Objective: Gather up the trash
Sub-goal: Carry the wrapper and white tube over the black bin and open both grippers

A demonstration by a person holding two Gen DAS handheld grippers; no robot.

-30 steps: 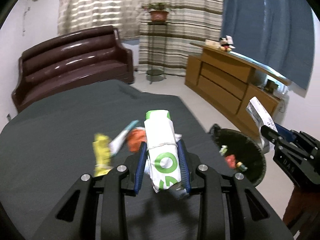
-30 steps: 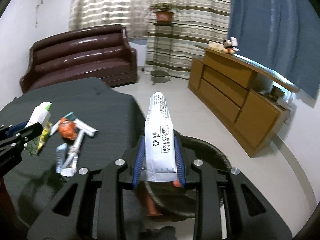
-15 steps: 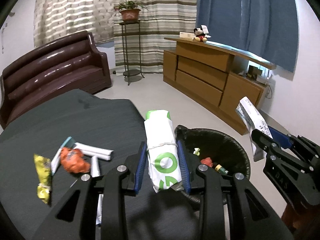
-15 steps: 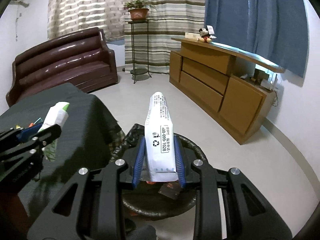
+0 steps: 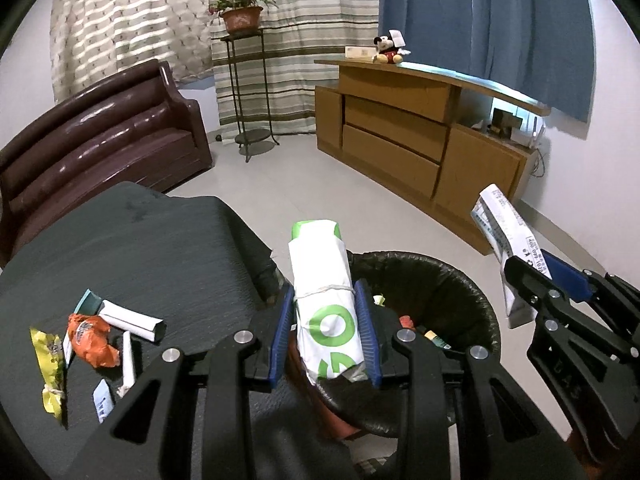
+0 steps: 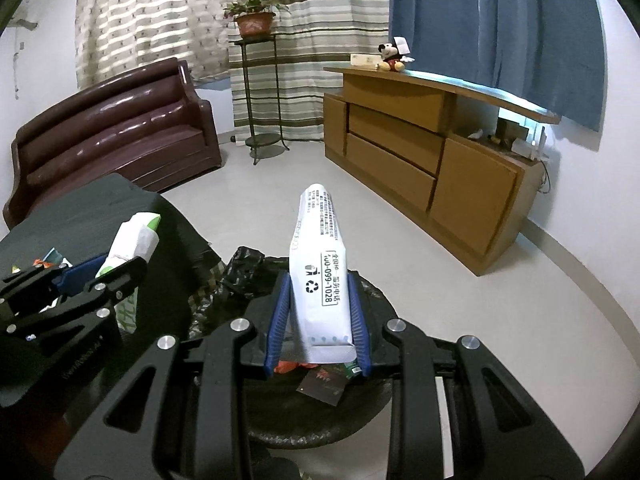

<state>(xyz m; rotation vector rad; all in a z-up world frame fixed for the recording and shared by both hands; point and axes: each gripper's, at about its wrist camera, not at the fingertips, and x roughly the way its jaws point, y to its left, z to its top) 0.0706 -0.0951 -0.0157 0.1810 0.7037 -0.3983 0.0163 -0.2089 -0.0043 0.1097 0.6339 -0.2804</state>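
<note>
My left gripper (image 5: 324, 312) is shut on a white wrapper with green print (image 5: 326, 300) and holds it over the near rim of the black-lined trash bin (image 5: 472, 292). My right gripper (image 6: 320, 312) is shut on a white packet with black text (image 6: 320, 276) and holds it above the same bin (image 6: 376, 396), which has several scraps inside. In the left wrist view the right gripper (image 5: 520, 272) sits right of the bin. In the right wrist view the left gripper (image 6: 120, 268) sits at the left.
On the dark table (image 5: 132, 248) lie an orange wrapper (image 5: 92, 340), a yellow wrapper (image 5: 48, 364) and white paper tubes (image 5: 128, 320). A brown sofa (image 5: 92, 140), a plant stand (image 5: 248, 92) and a wooden cabinet (image 5: 412, 140) stand behind on the pale floor.
Both grippers have swung right, away from the table, and now hold their wrappers over the bin. Both stay shut on what they hold.
</note>
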